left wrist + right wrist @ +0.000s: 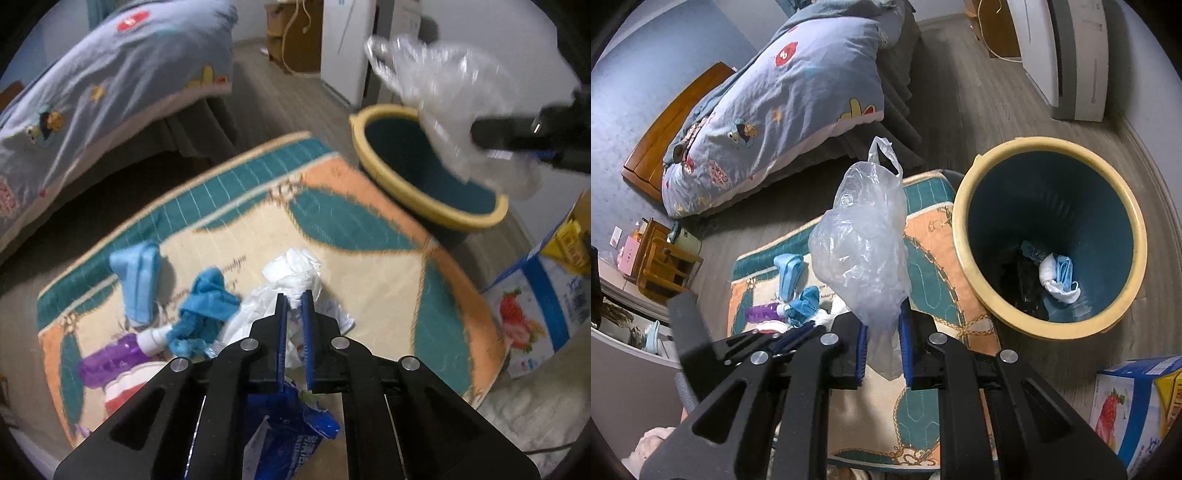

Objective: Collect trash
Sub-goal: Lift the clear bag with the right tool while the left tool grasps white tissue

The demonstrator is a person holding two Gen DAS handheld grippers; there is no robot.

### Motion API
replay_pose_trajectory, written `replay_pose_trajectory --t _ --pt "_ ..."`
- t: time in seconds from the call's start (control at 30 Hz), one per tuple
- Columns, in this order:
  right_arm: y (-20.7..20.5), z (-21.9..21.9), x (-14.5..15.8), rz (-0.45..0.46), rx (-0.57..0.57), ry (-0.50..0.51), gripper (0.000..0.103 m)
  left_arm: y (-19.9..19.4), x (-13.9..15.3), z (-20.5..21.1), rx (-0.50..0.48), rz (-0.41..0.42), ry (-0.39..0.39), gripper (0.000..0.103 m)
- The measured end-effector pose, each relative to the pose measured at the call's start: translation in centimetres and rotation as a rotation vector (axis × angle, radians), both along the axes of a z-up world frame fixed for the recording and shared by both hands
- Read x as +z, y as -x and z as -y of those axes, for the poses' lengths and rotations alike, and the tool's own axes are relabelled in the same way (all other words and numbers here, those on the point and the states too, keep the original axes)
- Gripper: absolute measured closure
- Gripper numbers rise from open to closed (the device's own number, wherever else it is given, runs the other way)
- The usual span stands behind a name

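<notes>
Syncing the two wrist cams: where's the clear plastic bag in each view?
Left wrist: clear plastic bag upper right, blurred, above the bin, hanging from the right gripper.
Right wrist: clear plastic bag in the centre, pinched between the fingers, left of the bin.
Shared landmark: the yellow-rimmed bin at the rug's edge.

Little could be read with any certainty. The rug (pixel 369 236) carried a line of dark cursive script just beyond and to the left of the left gripper's fingertips, too small and blurred to make out, and the blue wrapper (pixel 295 435) below those fingers bore white characters that were illegible. Far to the right of the fingers, the strawberry carton (pixel 532 306) showed pale printed characters that could not be made out either.
</notes>
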State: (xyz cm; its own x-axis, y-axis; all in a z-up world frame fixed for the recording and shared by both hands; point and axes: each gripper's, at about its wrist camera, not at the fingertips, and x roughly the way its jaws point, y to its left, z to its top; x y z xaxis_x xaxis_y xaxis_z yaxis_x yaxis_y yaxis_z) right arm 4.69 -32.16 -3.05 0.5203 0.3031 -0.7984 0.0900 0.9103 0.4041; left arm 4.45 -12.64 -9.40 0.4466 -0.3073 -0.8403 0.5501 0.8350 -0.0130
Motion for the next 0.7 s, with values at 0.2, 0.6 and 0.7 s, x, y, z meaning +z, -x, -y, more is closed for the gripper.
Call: replay_pose_trajectory --t 0.2,0.6,0.7 --pt "0.2 0.0 1.0 0.03 -0.003 0.011 0.089 0.3 3.2 -0.2 0.009 0.073 0.073 0.094" --pt "0.6 2.9 2.7 0.093 -0.046 0.12 0.089 0.6 5.8 4.0 -0.048 0.105 0.162 0.094" --pt "0.6 5.2 3.2 0.11 -0.093 0.141 0.089 0.7 5.7 5.5 -0.067 0.104 0.166 0.094"
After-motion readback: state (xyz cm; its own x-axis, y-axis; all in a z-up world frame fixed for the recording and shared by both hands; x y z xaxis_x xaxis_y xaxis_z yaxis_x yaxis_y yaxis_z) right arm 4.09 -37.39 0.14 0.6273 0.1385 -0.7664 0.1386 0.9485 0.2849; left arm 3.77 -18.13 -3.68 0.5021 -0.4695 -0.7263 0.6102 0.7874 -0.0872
